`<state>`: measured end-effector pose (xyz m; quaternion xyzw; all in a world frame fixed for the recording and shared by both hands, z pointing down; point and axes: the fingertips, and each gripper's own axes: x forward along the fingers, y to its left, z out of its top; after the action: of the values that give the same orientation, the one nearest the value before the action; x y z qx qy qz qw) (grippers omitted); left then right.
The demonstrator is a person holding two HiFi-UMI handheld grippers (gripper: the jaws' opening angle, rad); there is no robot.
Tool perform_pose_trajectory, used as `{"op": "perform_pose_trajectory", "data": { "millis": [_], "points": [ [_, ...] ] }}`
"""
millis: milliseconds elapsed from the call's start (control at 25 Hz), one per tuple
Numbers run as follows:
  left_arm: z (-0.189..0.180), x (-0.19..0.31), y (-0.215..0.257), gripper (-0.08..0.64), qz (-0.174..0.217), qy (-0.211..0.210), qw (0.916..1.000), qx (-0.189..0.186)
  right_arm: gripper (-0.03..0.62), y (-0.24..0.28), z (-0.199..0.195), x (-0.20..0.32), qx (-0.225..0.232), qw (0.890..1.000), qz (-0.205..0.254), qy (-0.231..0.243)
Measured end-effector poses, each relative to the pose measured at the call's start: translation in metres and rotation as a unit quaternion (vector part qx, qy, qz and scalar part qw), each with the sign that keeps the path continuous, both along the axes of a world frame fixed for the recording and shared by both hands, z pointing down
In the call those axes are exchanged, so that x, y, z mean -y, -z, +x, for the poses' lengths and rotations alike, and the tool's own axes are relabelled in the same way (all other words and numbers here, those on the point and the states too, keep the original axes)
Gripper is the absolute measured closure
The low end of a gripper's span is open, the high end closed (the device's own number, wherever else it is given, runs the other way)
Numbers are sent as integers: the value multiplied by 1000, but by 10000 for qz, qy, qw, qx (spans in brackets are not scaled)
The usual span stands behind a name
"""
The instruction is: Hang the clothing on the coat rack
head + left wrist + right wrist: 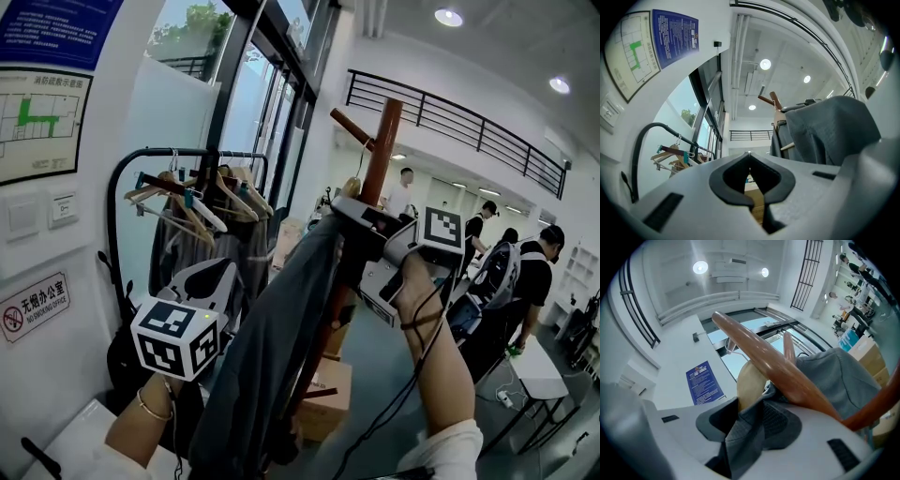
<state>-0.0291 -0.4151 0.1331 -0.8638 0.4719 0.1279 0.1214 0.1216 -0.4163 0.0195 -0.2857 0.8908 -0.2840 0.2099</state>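
Pinching garment (843,380); right tongs (750,420) slightly parted.

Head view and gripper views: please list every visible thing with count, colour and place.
coat rack: one, red-brown wood, centre.
garment: one, dark grey, draped against the coat rack.
clothes rail: one, black, left.
hangers: several, wooden, on the clothes rail.
cardboard box: at least one, brown, floor behind the coat rack.
wall signs: three, mixed colours, left wall.
people: several, dark clothes, background right.
left gripper: one, white, lower left, shut, empty.
right gripper: one, white, at the coat rack, shut on garment.
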Motion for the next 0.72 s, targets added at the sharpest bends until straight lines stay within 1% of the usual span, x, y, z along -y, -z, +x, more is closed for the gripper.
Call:
{"op": "perform_pose_trajectory", "data": {
  "millis": [120, 200, 320, 480, 720],
  "points": [
    [0, 1, -7, 552, -99, -10, 9999, -13, 428, -1, 4, -1, -21, 9999, 130, -79],
    [1, 1, -13, 551, -176, -11, 9998, -34, 428, -1, 9, -5, -97, 9991, 308, -258],
    [1, -1, -22, 552, -289, 0, 9996, -59, 408, -3, 18, -12, -212, 9971, 544, -478],
    [1, -5, -34, 552, -422, 15, 9991, -88, 407, -8, 23, -22, -316, 9954, 736, -532],
    [8, -13, -53, 552, -644, -79, 9976, -235, 396, -23, 32, -41, -707, 9893, 1067, -700]
  ]
}}
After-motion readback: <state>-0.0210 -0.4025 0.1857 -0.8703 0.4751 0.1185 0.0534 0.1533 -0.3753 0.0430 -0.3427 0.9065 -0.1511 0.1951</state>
